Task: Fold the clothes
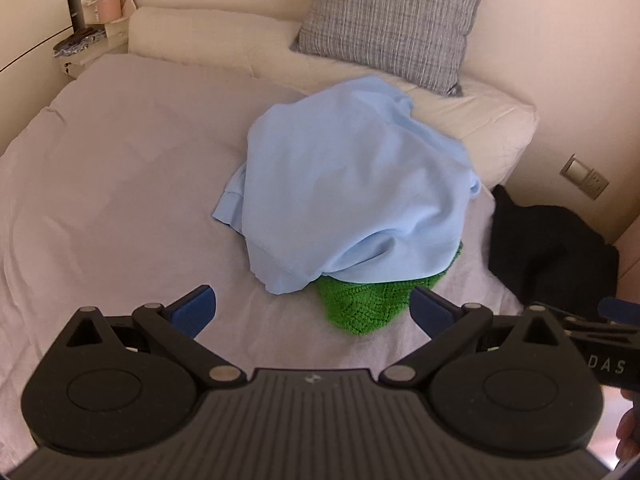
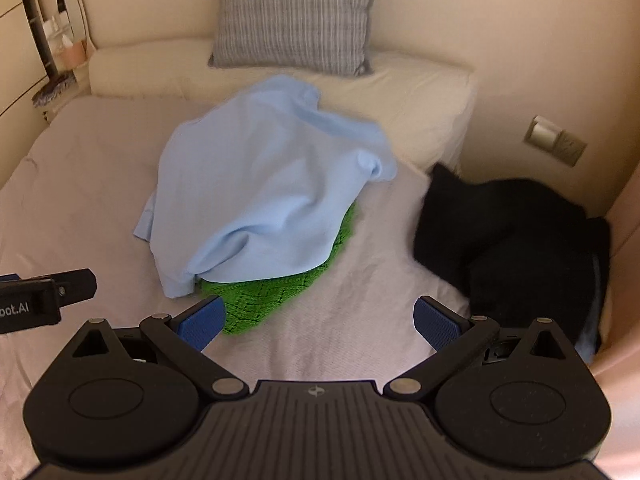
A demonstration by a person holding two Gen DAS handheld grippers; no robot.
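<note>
A crumpled light-blue garment (image 1: 344, 184) (image 2: 260, 188) lies heaped in the middle of the bed. Under its near edge a green knitted piece (image 1: 360, 304) (image 2: 272, 288) sticks out. A black garment (image 1: 552, 252) (image 2: 516, 240) lies bunched at the bed's right side. My left gripper (image 1: 314, 312) is open, hovering just short of the pile, nothing between its blue pads. My right gripper (image 2: 318, 322) is open too, over bare sheet right of the green piece; its left pad (image 2: 202, 322) is close to the knit. Part of the left gripper (image 2: 44, 292) shows at the right wrist view's left edge.
The bed has a pale sheet (image 1: 120, 184) (image 2: 360, 280), a cream pillow (image 1: 224, 40) (image 2: 420, 96) and a grey striped cushion (image 1: 392, 20) (image 2: 296, 12) at its head. A wall with a switch plate (image 1: 584, 178) (image 2: 556, 140) runs along the right. A shelf with small items (image 1: 96, 12) stands far left.
</note>
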